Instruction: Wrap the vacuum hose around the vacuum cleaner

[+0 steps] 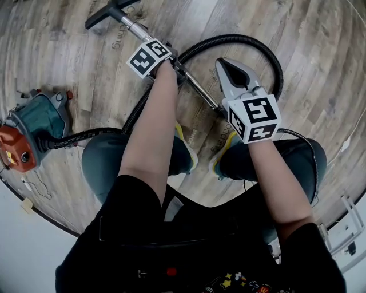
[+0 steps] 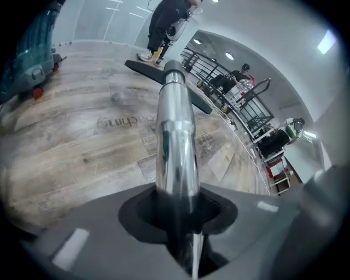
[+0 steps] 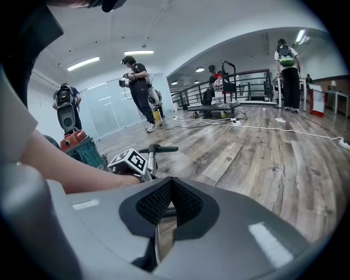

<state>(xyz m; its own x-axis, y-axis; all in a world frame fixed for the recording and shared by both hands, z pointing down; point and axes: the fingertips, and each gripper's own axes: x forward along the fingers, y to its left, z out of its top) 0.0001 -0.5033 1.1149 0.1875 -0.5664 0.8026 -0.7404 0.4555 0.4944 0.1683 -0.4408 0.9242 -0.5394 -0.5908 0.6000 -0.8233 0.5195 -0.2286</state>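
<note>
The teal and orange vacuum cleaner (image 1: 28,133) stands on the floor at the left. Its black ribbed hose (image 1: 251,41) leaves the body, passes under my left arm and loops round the far right. A shiny metal wand (image 1: 197,86) runs from the floor nozzle (image 1: 106,12) towards my right side. My left gripper (image 1: 170,60) is shut on the wand (image 2: 174,126), which passes straight between its jaws. My right gripper (image 1: 229,66) hovers above the wand's near end, inside the hose loop. Its jaws are shut with nothing seen between them.
My knees and yellow-trimmed shoes (image 1: 186,150) are just below the wand. Wooden floor stretches all round. Several people stand far off, and a loaded cart (image 3: 214,110) sits by a railing. A white cable (image 3: 284,130) lies across the floor at the right.
</note>
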